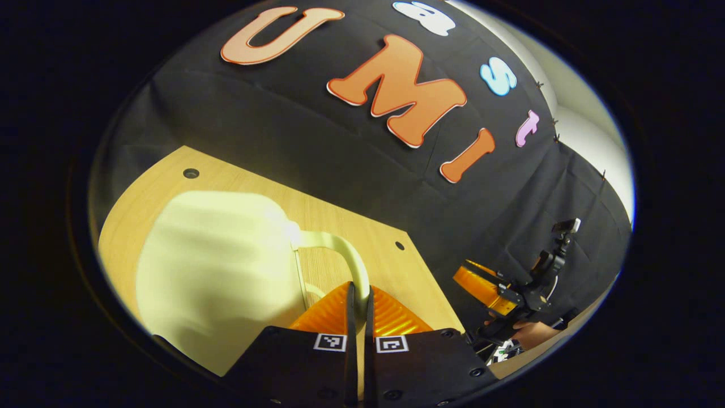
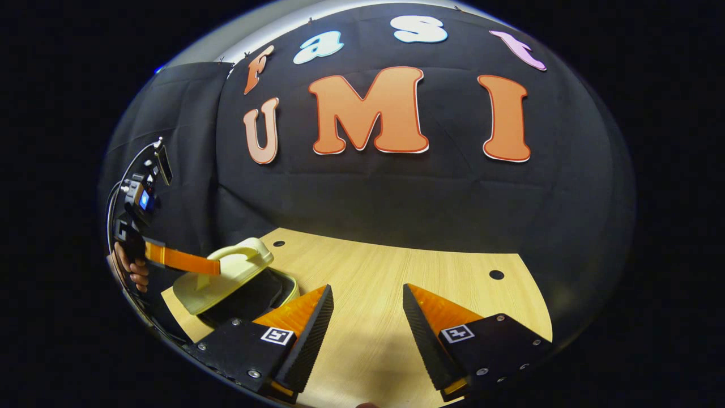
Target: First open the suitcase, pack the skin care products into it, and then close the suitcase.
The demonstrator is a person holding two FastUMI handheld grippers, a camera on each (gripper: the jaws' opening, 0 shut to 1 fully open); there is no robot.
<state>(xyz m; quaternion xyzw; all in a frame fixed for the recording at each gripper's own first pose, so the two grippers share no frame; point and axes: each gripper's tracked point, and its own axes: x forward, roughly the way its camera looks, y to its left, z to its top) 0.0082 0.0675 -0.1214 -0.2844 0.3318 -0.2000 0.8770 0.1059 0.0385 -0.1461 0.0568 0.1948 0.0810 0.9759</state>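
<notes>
Suitcase (image 2: 226, 275) is recorded at the left side of the wooden worktop (image 2: 396, 272), near the booth wall, with its pale lid (image 1: 215, 272) raised at a tilt over the dark interior. The left gripper (image 1: 358, 294) is seen with its fingers drawn narrow, pressed on either side of the lid's handle (image 1: 345, 252). In the right gripper view the same fingers are noted reaching in from the left onto the handle, held by a hand (image 2: 131, 267). The grip on the handle is judged to serve as the lever by which the lid is swung up, the hinge being at the far edge.

The right gripper (image 2: 367, 317) is held low over bare worktop, well apart from the suitcase, its fingers spread wide and holding nothing. It is judged to be kept clear so that the lid's arc is not obstructed, and ready for a pick.

The opening step is judged to be in hand and unfinished; the lid is only partly up. The location of the skin care products cannot be told.
</notes>
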